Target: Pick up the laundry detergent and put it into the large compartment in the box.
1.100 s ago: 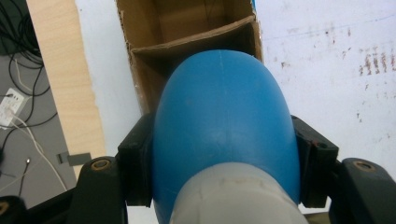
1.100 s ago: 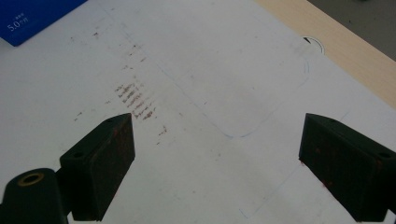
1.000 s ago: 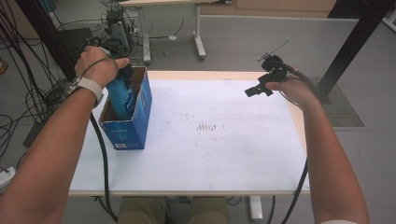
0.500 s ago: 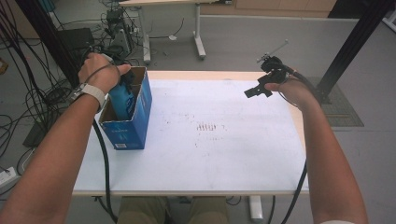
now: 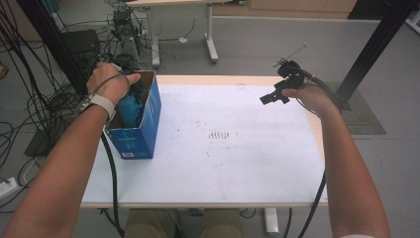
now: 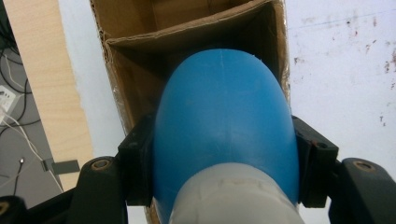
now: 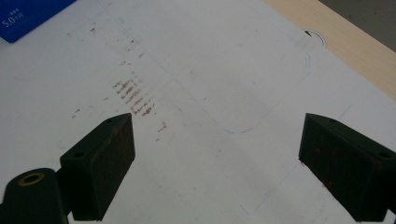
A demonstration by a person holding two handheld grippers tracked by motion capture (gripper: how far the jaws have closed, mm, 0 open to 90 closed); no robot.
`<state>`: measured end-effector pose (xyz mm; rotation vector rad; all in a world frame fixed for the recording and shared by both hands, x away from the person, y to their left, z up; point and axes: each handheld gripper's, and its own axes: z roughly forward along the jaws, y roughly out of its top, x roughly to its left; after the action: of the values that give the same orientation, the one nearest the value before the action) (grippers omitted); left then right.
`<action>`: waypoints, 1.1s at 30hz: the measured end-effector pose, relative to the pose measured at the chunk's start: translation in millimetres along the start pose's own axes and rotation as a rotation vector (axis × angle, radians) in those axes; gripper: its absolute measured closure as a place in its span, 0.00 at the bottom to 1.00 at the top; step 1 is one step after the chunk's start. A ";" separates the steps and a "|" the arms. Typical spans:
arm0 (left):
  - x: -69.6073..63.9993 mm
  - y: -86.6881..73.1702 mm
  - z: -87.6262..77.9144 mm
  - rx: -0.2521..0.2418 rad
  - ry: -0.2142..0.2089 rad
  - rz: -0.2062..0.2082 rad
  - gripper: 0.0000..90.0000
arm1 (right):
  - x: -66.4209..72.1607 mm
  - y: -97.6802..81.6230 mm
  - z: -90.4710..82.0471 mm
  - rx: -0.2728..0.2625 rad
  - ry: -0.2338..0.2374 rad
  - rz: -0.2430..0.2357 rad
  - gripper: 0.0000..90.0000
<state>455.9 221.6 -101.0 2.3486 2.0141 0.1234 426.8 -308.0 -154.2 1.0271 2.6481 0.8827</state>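
While my left gripper [image 6: 224,186] is clenched on the blue bottle [image 6: 224,126], I hold it inside the open blue cardboard box [image 5: 143,129] at the counter's [image 5: 237,168] left edge; my right gripper [image 7: 217,163] hangs released above the stained white surface, well apart.
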 end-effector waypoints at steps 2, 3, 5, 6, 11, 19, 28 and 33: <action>-0.3 0.5 2.4 0.004 0.003 0.001 0.42 | -0.1 -0.2 0.5 0.000 0.001 0.000 0.12; -0.2 0.0 3.3 0.001 0.002 0.001 0.42 | 0.1 -0.1 0.7 0.001 0.001 0.000 0.12; -0.5 0.1 6.3 0.004 0.004 0.002 0.42 | 0.2 -0.2 1.1 0.001 0.002 0.002 0.12; -0.5 -0.5 7.0 0.000 0.004 0.003 0.42 | 0.5 -0.1 1.4 0.002 0.001 0.001 0.12; 0.6 0.4 12.8 0.009 -0.001 -0.001 0.42 | 0.0 -0.9 2.2 0.002 0.002 0.003 0.12; 0.6 1.5 20.4 0.016 0.007 0.001 0.42 | -1.0 -1.5 2.8 0.005 0.002 0.005 0.12; -0.9 2.8 25.6 0.018 0.021 0.006 0.42 | -1.9 -1.4 5.1 0.008 0.004 0.009 0.12; 0.5 2.5 30.5 0.019 0.013 0.007 0.42 | -2.6 -1.5 7.0 0.011 0.005 0.008 0.12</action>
<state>461.1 222.2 -131.1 2.3724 2.0215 0.1213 430.4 -307.3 -160.9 1.0399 2.6571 0.8744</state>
